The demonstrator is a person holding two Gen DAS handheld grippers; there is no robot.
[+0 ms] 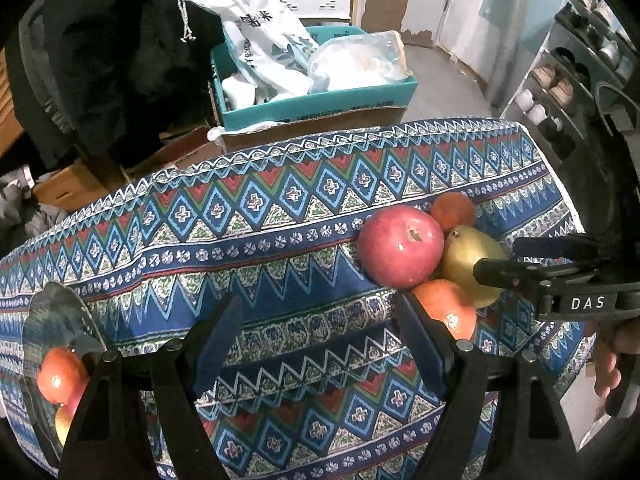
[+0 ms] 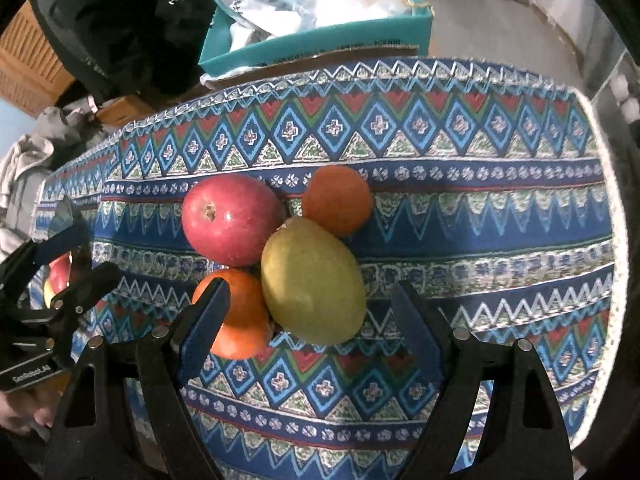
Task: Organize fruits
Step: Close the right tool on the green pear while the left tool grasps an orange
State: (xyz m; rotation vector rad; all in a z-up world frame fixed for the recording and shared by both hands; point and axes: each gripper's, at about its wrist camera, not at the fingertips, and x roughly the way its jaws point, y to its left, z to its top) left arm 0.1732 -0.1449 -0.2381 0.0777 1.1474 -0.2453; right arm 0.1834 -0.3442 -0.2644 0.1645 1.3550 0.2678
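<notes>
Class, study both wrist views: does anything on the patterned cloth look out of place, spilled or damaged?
Nothing is spilled or visibly damaged. The red apple, pear and two oranges sit bunched together, touching, loose on the tablecloth, while the glass dish at the left already holds fruit.

Shoe rack (image 1: 560, 92) stands on grey floor (image 1: 444, 80).

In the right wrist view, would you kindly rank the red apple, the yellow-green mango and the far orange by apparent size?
1. yellow-green mango, though it lies nearest the camera, so this is unsure
2. red apple, close behind
3. far orange, clearly smallest
</notes>
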